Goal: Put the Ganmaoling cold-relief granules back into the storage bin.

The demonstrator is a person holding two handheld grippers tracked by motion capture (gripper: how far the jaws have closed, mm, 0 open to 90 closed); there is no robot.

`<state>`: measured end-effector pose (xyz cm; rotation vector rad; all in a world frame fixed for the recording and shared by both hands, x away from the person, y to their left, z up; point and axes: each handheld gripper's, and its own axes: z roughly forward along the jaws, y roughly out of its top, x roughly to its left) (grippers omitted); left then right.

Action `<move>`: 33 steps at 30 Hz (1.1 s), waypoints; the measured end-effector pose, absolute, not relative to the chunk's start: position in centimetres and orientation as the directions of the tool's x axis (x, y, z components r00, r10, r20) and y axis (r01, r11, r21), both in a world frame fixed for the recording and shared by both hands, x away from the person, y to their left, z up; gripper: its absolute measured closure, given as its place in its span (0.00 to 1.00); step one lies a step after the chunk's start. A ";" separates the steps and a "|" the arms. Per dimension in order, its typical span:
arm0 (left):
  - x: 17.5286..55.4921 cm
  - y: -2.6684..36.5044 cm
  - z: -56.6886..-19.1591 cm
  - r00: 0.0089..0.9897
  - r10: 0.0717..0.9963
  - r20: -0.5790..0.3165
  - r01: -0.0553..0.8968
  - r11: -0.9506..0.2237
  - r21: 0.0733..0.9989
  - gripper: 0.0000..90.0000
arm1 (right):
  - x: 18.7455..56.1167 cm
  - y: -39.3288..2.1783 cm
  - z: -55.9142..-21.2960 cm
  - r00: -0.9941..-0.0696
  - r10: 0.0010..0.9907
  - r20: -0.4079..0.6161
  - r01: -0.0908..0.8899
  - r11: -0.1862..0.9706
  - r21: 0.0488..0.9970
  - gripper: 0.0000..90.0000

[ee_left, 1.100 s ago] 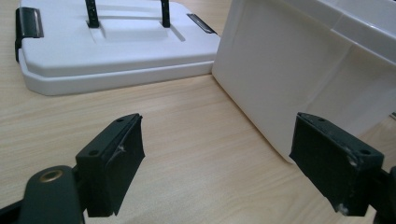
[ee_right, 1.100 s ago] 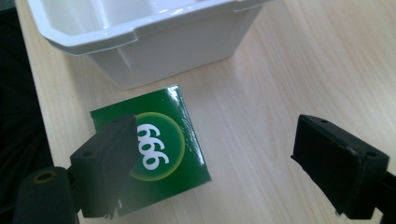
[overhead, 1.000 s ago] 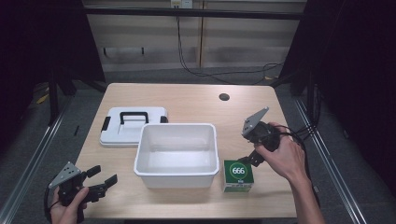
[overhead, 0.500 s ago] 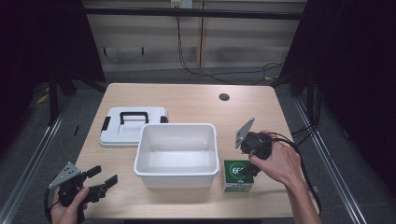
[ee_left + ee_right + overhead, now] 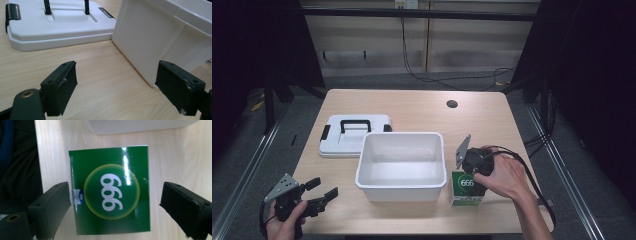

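Two jaws of the right hand-held gripper (image 5: 115,207) stand spread wide on either side of the green box (image 5: 111,190), just above it, touching neither side. That box (image 5: 467,189) sits on the counter (image 5: 422,107) just right of the white bin (image 5: 401,165). Near left, the left hand-held gripper (image 5: 324,192) is also spread, beside the lid (image 5: 354,135).

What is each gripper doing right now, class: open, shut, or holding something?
Left gripper: open, holding nothing, above the wooden table.
Right gripper: open, jaws either side of the green cardboard box, not gripping.
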<state>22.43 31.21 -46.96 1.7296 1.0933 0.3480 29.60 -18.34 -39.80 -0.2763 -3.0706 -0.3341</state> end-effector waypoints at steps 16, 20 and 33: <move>22.5 31.2 -47.0 0.543 0.800 -0.255 0.507 -0.071 0.859 0.19 | 30.0 -17.4 -42.0 -0.988 0.125 0.094 0.137 0.981 0.134 0.13; 22.4 31.2 -47.0 0.544 0.801 -0.250 0.505 -0.075 0.860 0.19 | 30.0 -17.2 -42.6 -0.989 0.110 0.098 0.121 0.986 0.116 0.13; 22.5 31.2 -47.0 0.543 0.801 -0.254 0.506 -0.071 0.860 0.19 | 30.0 -16.9 -42.7 -0.992 0.089 0.088 0.096 0.992 0.081 0.17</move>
